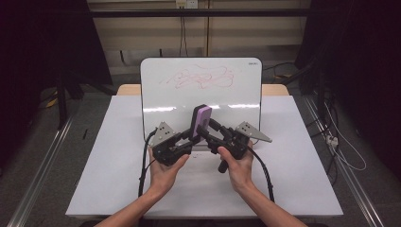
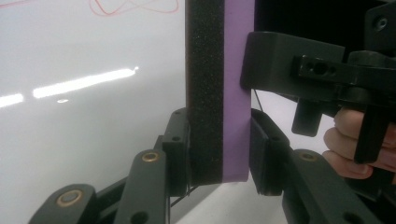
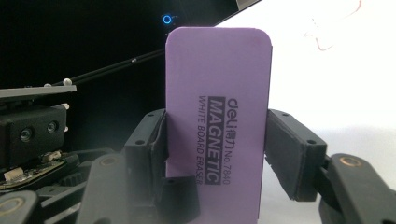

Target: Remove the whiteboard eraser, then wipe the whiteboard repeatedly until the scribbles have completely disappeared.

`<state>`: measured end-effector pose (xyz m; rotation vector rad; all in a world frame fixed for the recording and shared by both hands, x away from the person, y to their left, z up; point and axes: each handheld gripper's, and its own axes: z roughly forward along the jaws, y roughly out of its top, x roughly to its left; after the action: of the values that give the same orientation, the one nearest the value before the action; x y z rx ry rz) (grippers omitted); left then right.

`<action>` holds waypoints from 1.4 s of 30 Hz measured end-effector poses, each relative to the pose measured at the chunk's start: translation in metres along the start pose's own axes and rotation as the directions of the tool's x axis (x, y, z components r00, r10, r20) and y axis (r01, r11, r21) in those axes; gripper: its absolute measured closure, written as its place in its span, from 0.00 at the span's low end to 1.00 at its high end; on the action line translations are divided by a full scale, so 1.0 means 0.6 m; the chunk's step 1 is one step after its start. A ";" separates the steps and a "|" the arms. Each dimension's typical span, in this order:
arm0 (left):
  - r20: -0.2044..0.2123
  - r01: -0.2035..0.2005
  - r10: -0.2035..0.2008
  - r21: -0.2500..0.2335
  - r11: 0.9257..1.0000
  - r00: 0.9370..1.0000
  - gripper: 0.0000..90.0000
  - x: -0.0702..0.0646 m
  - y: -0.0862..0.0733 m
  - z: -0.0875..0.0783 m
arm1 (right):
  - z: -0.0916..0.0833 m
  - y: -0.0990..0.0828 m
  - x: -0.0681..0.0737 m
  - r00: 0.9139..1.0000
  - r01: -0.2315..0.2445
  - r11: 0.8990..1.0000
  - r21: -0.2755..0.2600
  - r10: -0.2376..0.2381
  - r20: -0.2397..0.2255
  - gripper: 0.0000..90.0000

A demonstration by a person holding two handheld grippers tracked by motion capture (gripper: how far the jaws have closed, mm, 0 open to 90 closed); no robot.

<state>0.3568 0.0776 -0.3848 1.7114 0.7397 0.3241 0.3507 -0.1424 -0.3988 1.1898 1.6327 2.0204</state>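
High view puts my two hands near the middle of the white-covered table (image 1: 293, 156), with the eraser (image 1: 201, 122) raised between my left gripper (image 1: 188, 139) and right gripper (image 1: 208, 135), just in front of the whiteboard (image 1: 161, 90) propped at the far side. My left gripper view adds the eraser's (image 2: 219, 93) edge: a coarse black felt layer bonded to smooth purple foam, my left pads clamped on those two faces. My right gripper view turns the broad purple face of the eraser (image 3: 217, 107) toward me, a rounded rectangle printed "MAGNETIC WHITE BOARD ERASER", with my right gripper's (image 3: 215, 149) jaws pressed against its narrow sides. Red scribbles (image 1: 201, 78) cross the glossy board's upper part.
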 end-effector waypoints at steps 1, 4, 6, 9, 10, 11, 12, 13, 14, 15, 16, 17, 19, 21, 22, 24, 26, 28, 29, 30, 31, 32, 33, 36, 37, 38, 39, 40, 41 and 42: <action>0.004 0.007 -0.007 0.003 1.000 1.000 0.70 0.002 -0.002 0.001 | 0.000 -0.001 0.000 1.000 -0.002 1.000 0.005 0.002 0.003 0.47; 0.002 0.015 -0.015 0.009 1.000 1.000 0.70 0.002 -0.006 0.003 | 0.001 -0.004 0.000 1.000 0.012 1.000 0.012 -0.012 0.014 0.47; 0.009 0.005 -0.005 0.011 1.000 1.000 0.70 0.004 -0.007 0.004 | 0.001 -0.005 -0.001 1.000 0.021 1.000 0.018 -0.021 0.014 0.47; 0.007 0.000 0.000 0.020 1.000 1.000 0.57 0.002 -0.008 0.008 | 0.000 -0.003 -0.002 0.999 0.031 0.999 0.016 -0.031 0.017 0.47; 0.002 0.000 0.000 0.026 1.000 1.000 0.57 0.001 -0.009 0.009 | 0.000 -0.003 -0.002 0.999 0.031 0.999 0.016 -0.031 0.017 0.47; -0.010 -0.005 0.005 0.033 0.999 1.000 0.54 -0.001 -0.010 0.010 | 0.000 -0.001 -0.003 0.999 0.031 0.999 0.016 -0.032 0.021 0.47; -0.014 -0.007 0.008 0.036 0.999 1.000 0.46 -0.003 -0.011 0.011 | -0.002 0.002 -0.006 0.999 0.030 0.999 0.016 -0.030 0.025 0.47; -0.017 -0.005 0.006 0.038 0.999 1.000 0.42 -0.004 -0.012 0.011 | -0.003 0.004 -0.009 0.999 0.037 0.999 0.018 -0.037 0.027 0.47; -0.023 -0.007 0.008 0.042 0.999 1.000 0.36 -0.005 -0.012 0.012 | -0.003 0.005 -0.010 0.999 0.044 0.999 0.018 -0.045 0.030 0.47; -0.024 -0.015 0.016 0.058 0.998 1.000 0.32 -0.004 -0.013 0.013 | -0.005 0.007 -0.013 0.998 0.050 0.998 0.024 -0.050 0.038 0.47; -0.024 -0.019 0.021 0.064 0.998 0.999 0.28 -0.003 -0.014 0.013 | -0.007 0.008 -0.015 0.998 0.051 0.998 0.026 -0.052 0.041 0.47; -0.027 -0.021 0.023 0.070 0.997 0.999 0.25 0.000 -0.014 0.013 | -0.008 0.009 -0.018 0.997 0.055 0.998 0.027 -0.057 0.046 0.47; -0.037 -0.014 0.017 0.084 0.996 0.999 0.19 0.006 -0.015 0.011 | -0.012 0.012 -0.021 0.996 0.070 0.997 0.031 -0.072 0.059 0.47; -0.070 -0.011 0.019 0.104 0.994 0.997 0.16 0.012 -0.013 0.004 | -0.014 0.013 -0.022 0.995 0.079 0.996 0.036 -0.081 0.064 0.47; -0.087 -0.018 0.026 0.095 0.995 0.996 0.15 0.013 -0.012 -0.001 | -0.018 0.013 -0.023 0.993 0.088 0.995 0.039 -0.091 0.073 0.47; -0.101 -0.027 0.036 0.089 0.996 0.994 0.14 0.018 -0.011 -0.014 | -0.018 0.012 -0.024 0.993 0.091 0.995 0.042 -0.094 0.074 0.47; -0.104 -0.013 0.021 0.080 0.997 0.994 0.09 0.025 -0.011 -0.027 | -0.019 0.011 -0.025 0.990 0.110 0.992 0.054 -0.114 0.085 0.47; -0.122 -0.013 0.023 0.081 0.997 0.992 0.07 0.032 -0.013 -0.042 | -0.020 0.010 -0.025 0.986 0.129 0.989 0.071 -0.135 0.095 0.47; -0.133 -0.022 0.033 0.081 0.996 0.991 0.06 0.035 -0.014 -0.049 | -0.021 0.010 -0.026 0.983 0.148 0.986 0.079 -0.156 0.102 0.47; -0.148 -0.051 0.063 0.085 0.995 0.987 0.05 0.037 -0.015 -0.056 | -0.024 0.011 -0.027 0.979 0.164 0.982 0.089 -0.173 0.110 0.47; -0.154 -0.065 0.078 0.088 0.994 0.985 0.05 0.039 -0.017 -0.061 | -0.024 0.011 -0.027 0.979 0.164 0.982 0.089 -0.173 0.110 0.47; -0.160 -0.069 0.083 0.089 0.994 0.984 0.05 0.043 -0.019 -0.070 | -0.025 0.011 -0.028 0.977 0.171 0.981 0.094 -0.181 0.116 0.47; -0.168 -0.066 0.082 0.095 0.993 0.982 0.05 0.048 -0.021 -0.076 | -0.026 0.013 -0.029 0.972 0.188 0.977 0.103 -0.201 0.125 0.47; -0.175 -0.036 0.053 0.104 0.994 0.983 0.05 0.063 -0.029 -0.093 | -0.030 0.016 -0.032 0.961 0.212 0.970 0.116 -0.228 0.154 0.47; -0.185 -0.026 0.045 0.104 0.994 0.982 0.05 0.067 -0.032 -0.097 | -0.031 0.017 -0.035 0.958 0.216 0.969 0.118 -0.234 0.165 0.47; -0.189 -0.024 0.045 0.110 0.994 0.981 0.05 0.072 -0.035 -0.102 | -0.032 0.021 -0.040 0.952 0.226 0.965 0.130 -0.247 0.182 0.47; -0.186 -0.020 0.041 0.115 0.993 0.982 0.05 0.075 -0.037 -0.106 | -0.032 0.021 -0.040 0.952 0.226 0.965 0.130 -0.247 0.182 0.47; -0.185 -0.020 0.042 0.120 0.993 0.982 0.05 0.079 -0.040 -0.111 | -0.032 0.023 -0.042 0.947 0.237 0.963 0.132 -0.259 0.191 0.47; -0.184 -0.020 0.041 0.119 0.993 0.982 0.05 0.081 -0.042 -0.115 | -0.034 0.026 -0.045 0.937 0.255 0.957 0.140 -0.280 0.209 0.47; -0.179 -0.015 0.036 0.115 0.993 0.983 0.05 0.083 -0.045 -0.119 | -0.034 0.029 -0.048 0.934 0.260 0.954 0.149 -0.288 0.214 0.47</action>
<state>0.3452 0.1671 -0.3987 1.8161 0.8833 0.4672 0.3581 -0.1807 -0.3954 1.1173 1.7107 1.5700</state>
